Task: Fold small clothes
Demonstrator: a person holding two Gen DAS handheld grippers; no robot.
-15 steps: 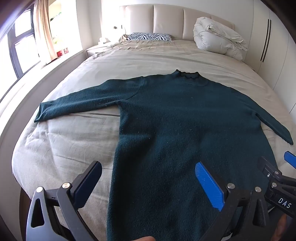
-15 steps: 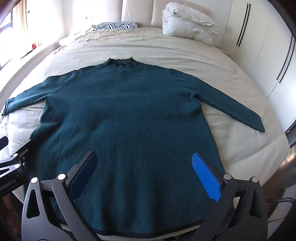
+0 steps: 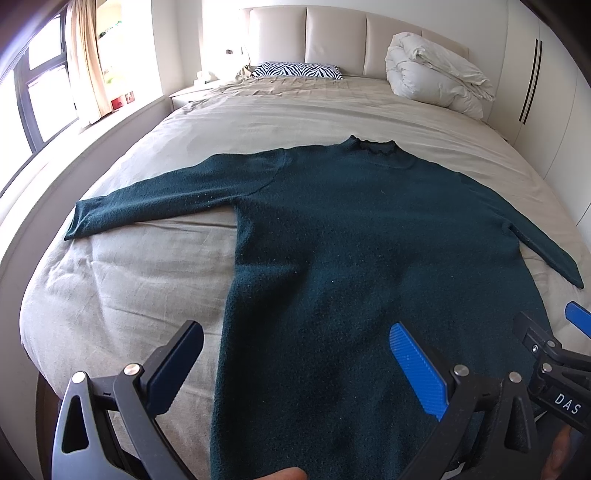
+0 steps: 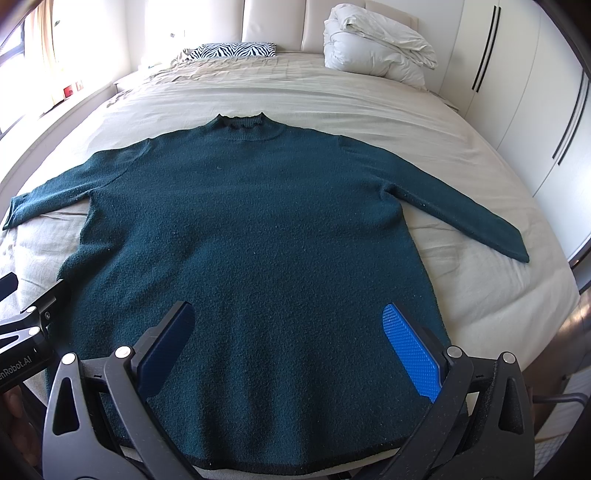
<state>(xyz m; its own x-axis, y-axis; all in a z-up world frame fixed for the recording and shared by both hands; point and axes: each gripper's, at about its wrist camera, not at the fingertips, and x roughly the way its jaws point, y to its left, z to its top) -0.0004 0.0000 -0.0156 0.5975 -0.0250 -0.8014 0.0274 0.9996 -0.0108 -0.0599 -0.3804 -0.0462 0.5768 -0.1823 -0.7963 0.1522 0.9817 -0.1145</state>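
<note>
From the left wrist view, the left tool (image 3: 295, 363) hangs with its fingers spread wide and nothing between them, above the near left edge of a dark green sweater (image 3: 369, 258) that lies flat on the beige bed (image 3: 122, 288), sleeves out to either side; the right tool (image 3: 554, 354) shows at the right edge. From the right wrist view, the right tool (image 4: 291, 347) is likewise wide apart and empty over the sweater's (image 4: 258, 221) near hem, collar pointing to the far headboard (image 4: 273, 22), with a folded white duvet (image 4: 373, 44) and a zebra pillow (image 4: 232, 50) at the far end.
</note>
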